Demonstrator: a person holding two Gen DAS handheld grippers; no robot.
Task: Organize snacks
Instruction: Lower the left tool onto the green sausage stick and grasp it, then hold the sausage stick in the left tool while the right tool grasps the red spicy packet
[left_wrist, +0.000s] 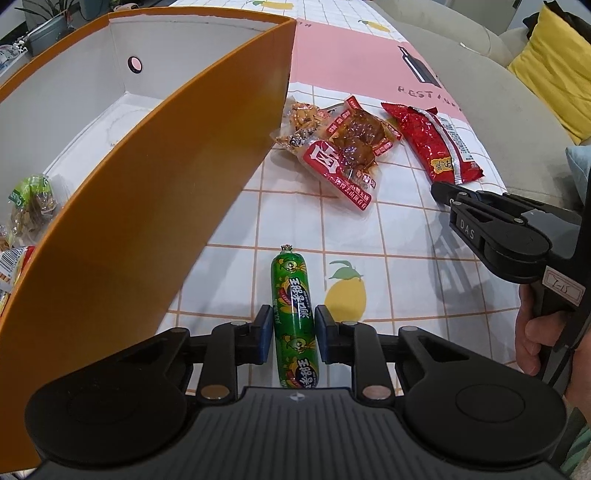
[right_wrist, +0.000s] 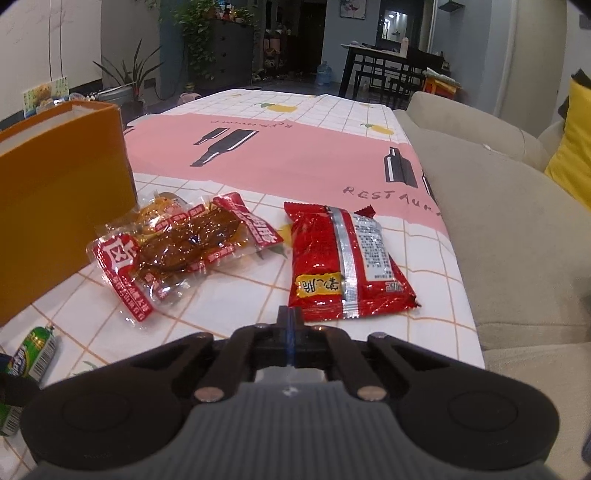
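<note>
The green sausage (left_wrist: 294, 317) lies on the bench (left_wrist: 399, 236) just beside the orange box (left_wrist: 155, 206), framed by the jaws of the left gripper (left_wrist: 294, 334), which stand parted and not quite closed on it. A pick-up is judged to be in hand; next, closing, lifting and a carry over the box wall are called for. The right gripper (right_wrist: 290, 332) is held closed and empty near the red packet (right_wrist: 343, 258).

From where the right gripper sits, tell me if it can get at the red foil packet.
Probably yes: the red foil packet lies just beyond the right gripper, nothing between them, though its fingers are shut.
</note>
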